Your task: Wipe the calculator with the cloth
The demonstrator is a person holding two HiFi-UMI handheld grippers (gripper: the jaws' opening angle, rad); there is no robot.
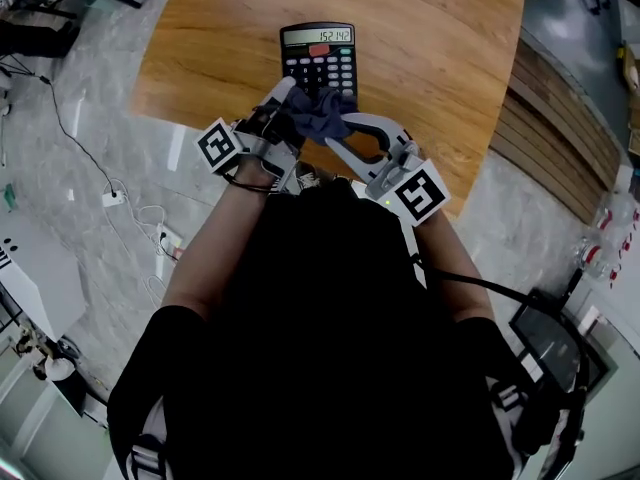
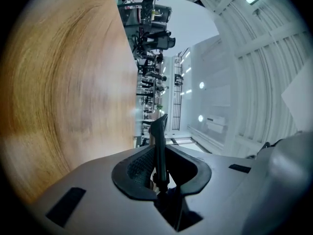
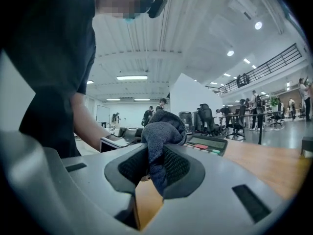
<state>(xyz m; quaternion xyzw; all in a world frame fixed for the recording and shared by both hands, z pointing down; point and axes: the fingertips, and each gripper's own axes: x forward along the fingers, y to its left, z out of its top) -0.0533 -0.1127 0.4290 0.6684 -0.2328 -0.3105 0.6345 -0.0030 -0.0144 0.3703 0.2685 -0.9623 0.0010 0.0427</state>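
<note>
While my left tongs point(image 1: 283, 97) clamp the calculator point(image 1: 318, 53) by its near-left corner on the tabletop point(image 1: 430, 58), my right tongs point(image 1: 336, 127) pinch the cloth point(image 1: 318, 111). It's bunched over the lower keys!

wooden table point(image 1: 430, 58), grey floor point(image 1: 90, 158), office chairs point(image 3: 208, 117)

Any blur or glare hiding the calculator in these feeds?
Head view: sharp, calculator clear, soft sheen on the table. Left gripper view: tipped sideways, fisheye, table smeared. Right gripper view: cloth crisp, edges bent, ceiling lamps bright.
</note>
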